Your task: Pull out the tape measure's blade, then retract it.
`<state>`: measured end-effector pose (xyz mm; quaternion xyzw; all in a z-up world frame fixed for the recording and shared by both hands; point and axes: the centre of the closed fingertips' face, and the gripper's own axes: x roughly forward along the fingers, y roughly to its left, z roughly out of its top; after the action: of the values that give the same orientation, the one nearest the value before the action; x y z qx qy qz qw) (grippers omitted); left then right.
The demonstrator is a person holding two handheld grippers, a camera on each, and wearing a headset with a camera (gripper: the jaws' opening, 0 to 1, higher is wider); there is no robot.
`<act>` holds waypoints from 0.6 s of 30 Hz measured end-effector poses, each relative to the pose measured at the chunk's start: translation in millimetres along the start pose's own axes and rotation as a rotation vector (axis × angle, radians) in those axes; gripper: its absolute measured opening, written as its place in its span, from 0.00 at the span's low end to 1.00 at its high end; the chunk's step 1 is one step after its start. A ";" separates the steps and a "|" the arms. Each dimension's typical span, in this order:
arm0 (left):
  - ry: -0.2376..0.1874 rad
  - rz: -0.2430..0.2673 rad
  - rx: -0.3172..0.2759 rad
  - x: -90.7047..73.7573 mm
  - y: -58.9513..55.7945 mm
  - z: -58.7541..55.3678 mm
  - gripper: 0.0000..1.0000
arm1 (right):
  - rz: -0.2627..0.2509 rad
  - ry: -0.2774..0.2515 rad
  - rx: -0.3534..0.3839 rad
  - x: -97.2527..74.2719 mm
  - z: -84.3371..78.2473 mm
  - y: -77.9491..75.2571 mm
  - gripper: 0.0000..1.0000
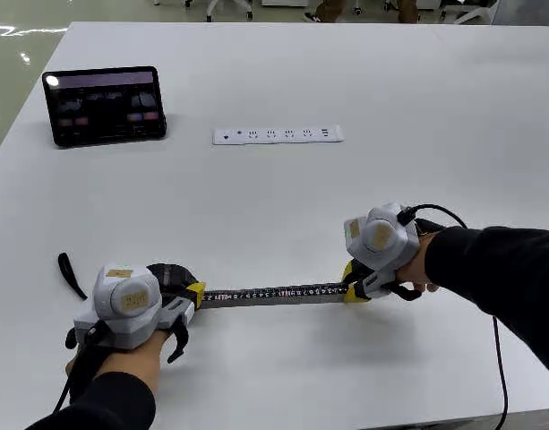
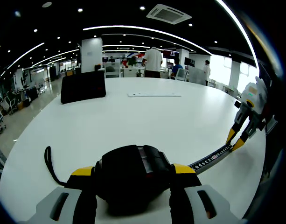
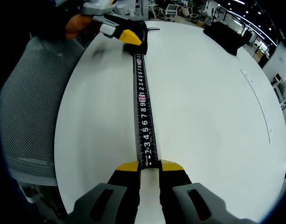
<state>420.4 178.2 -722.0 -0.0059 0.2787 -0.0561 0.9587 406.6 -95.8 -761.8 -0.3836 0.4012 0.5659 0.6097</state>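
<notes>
The black tape measure case (image 1: 171, 278) rests on the white table, and my left gripper (image 1: 192, 294) is shut on it; in the left gripper view the case (image 2: 133, 175) sits between the yellow-tipped fingers. Its dark blade (image 1: 274, 293) runs right across the table to my right gripper (image 1: 353, 292), which is shut on the blade's end. In the right gripper view the numbered blade (image 3: 143, 107) stretches away from the jaws toward the case (image 3: 133, 29) and the left gripper (image 3: 129, 37). The case's black wrist strap (image 1: 71, 274) lies to the left.
A dark tablet (image 1: 104, 105) stands at the back left and a white power strip (image 1: 277, 134) lies mid-table behind the tape. A black cable (image 1: 498, 349) trails from the right gripper near the table's front right edge. People stand beyond the table's far side (image 2: 153, 60).
</notes>
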 end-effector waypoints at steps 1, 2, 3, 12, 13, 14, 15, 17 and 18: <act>0.000 0.000 -0.001 0.0 0.1 0.1 0.59 | -0.001 0.001 0.002 -0.2 0.2 -0.1 0.10; 0.001 -0.001 -0.001 -0.2 -0.3 -0.1 0.59 | -0.002 0.002 0.008 0.0 0.8 -0.5 0.10; 0.002 -0.001 -0.002 -0.2 -0.3 -0.1 0.59 | -0.002 0.002 0.009 0.1 1.1 -0.6 0.10; 0.008 -0.004 -0.007 -0.3 -0.1 -0.3 0.59 | -0.015 -0.013 0.061 2.1 5.9 -0.9 0.10; 0.008 -0.005 -0.007 -0.3 -0.2 -0.3 0.59 | -0.015 -0.013 0.061 2.4 6.5 -0.6 0.10; 0.008 -0.005 -0.008 -0.4 -0.2 -0.2 0.59 | -0.017 -0.015 0.064 2.8 7.7 -0.2 0.10; 0.008 -0.005 -0.008 -0.4 -0.2 -0.3 0.59 | -0.018 -0.015 0.063 3.1 8.4 0.2 0.10; 0.008 -0.005 -0.009 -0.4 -0.2 -0.3 0.59 | -0.018 -0.017 0.062 3.8 9.9 -0.1 0.11; 0.009 -0.006 -0.009 -0.4 -0.3 -0.3 0.59 | -0.018 -0.018 0.062 4.1 10.6 0.0 0.11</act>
<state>419.8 178.0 -722.1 -0.0107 0.2831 -0.0577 0.9573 407.3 -84.5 -761.5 -0.3628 0.4097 0.5511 0.6299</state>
